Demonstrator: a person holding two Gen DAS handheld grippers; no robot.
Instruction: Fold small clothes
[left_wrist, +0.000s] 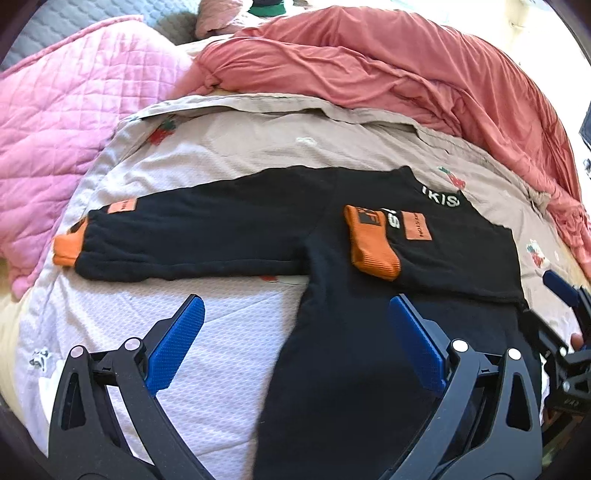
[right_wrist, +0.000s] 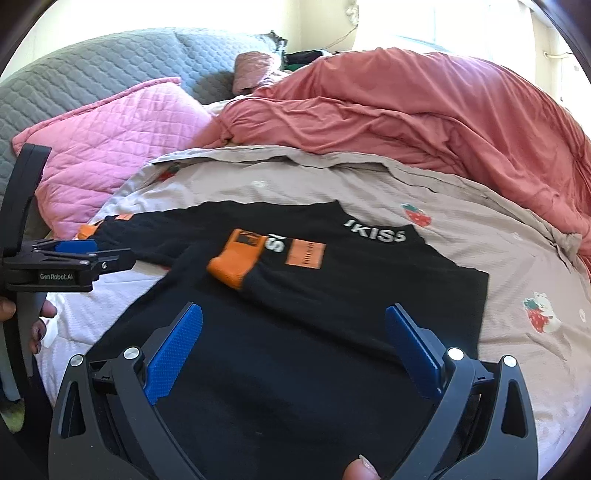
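A small black sweatshirt with orange cuffs lies flat on the bed. Its right sleeve is folded across the body, with the orange cuff on the chest. The left sleeve stretches out to the left and ends in an orange cuff. The sweatshirt also shows in the right wrist view, with the folded cuff. My left gripper is open and empty above the body's left edge. My right gripper is open and empty above the lower body. Each shows at the edge of the other's view.
The sweatshirt rests on a beige strawberry-print cover. A rumpled coral duvet is piled behind and to the right. A pink quilted blanket lies at the left. A grey quilt is at the back.
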